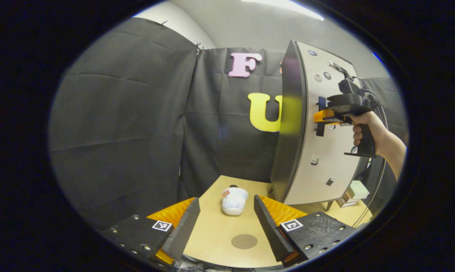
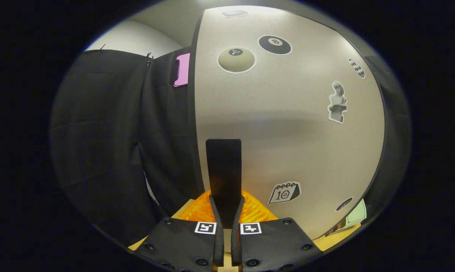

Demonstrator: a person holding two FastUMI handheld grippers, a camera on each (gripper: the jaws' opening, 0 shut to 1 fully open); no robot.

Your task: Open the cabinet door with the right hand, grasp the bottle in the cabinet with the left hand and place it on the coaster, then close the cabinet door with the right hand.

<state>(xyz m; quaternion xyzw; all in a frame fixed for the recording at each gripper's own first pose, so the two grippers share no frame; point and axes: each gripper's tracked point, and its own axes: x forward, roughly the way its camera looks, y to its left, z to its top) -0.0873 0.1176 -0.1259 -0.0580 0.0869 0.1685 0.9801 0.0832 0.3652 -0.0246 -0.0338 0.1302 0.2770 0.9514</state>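
1. In the left gripper view, the left gripper (image 1: 227,230) is hanging over the wooden table (image 1: 212,241) with its two fingers spread wide and nothing between them.
2. The bottle (image 1: 233,201) is lying on its side on the table between those fingers but farther off, touching neither. Its long axis is running away from the camera, with the dark cap end pointing toward the booth wall and the pale rounded body toward the gripper.
3. The round brown coaster (image 1: 244,241) is lying flat on the table nearer the camera than the bottle, apart from it; the bottle is not resting on it.
4. The cabinet door (image 1: 327,124) is standing upright to the right, covered in small stickers (image 2: 284,192). The cabinet is standing on the table on short legs.
5. A hand (image 1: 365,130) is holding the right gripper (image 1: 320,117) against the door's front, at the dark vertical handle (image 1: 320,130).
6. In the right gripper view, the right gripper (image 2: 227,211) is looking straight at the door (image 2: 287,124), its fingers drawn close together and both pressing on the dark, upright handle (image 2: 223,170) between them.
7. Small boxes (image 1: 357,190) are sitting on the table beside the cabinet's base.
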